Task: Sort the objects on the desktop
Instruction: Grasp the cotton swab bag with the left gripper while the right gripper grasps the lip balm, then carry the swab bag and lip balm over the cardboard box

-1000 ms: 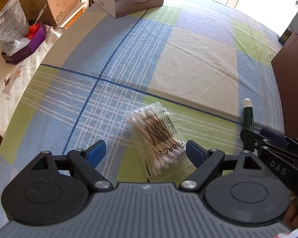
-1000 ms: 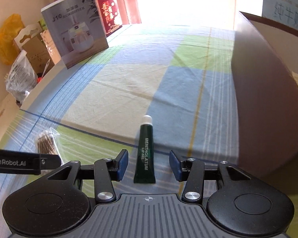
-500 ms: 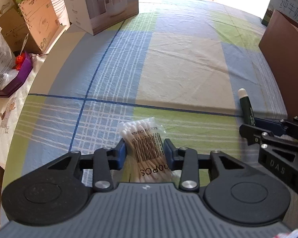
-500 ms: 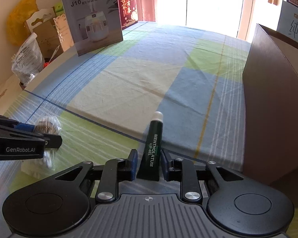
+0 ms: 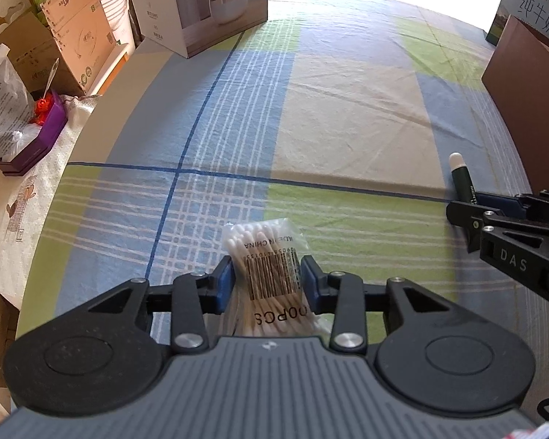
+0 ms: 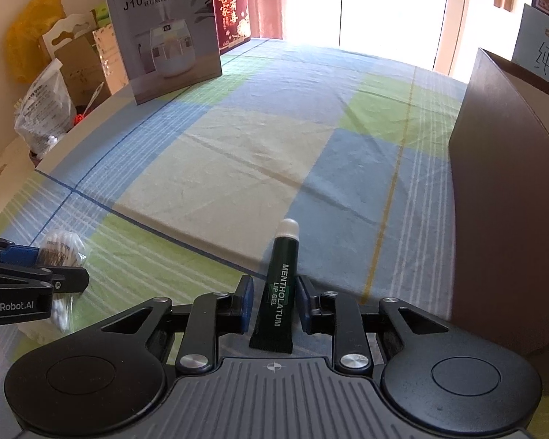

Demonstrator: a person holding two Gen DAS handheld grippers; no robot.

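While both picks look made, nothing is sorted yet: the left gripper (image 5: pixel 267 280) pinches the clear plastic bag of cotton swabs (image 5: pixel 265 256), the right gripper (image 6: pixel 274 305) pinches the dark green lip-gel tube (image 6: pixel 279 292), both low over the checked surface (image 6: pixel 238 168); farther right stands the brown box (image 6: pixel 508 190), probably their destination.

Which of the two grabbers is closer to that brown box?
Right. The right gripper, shut on the lip gel, sits beside the brown box; the left gripper is farther away.

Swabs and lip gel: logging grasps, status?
Left hand-held gripper shut on swabs. Right shut on lip gel. Cloth ahead bare.
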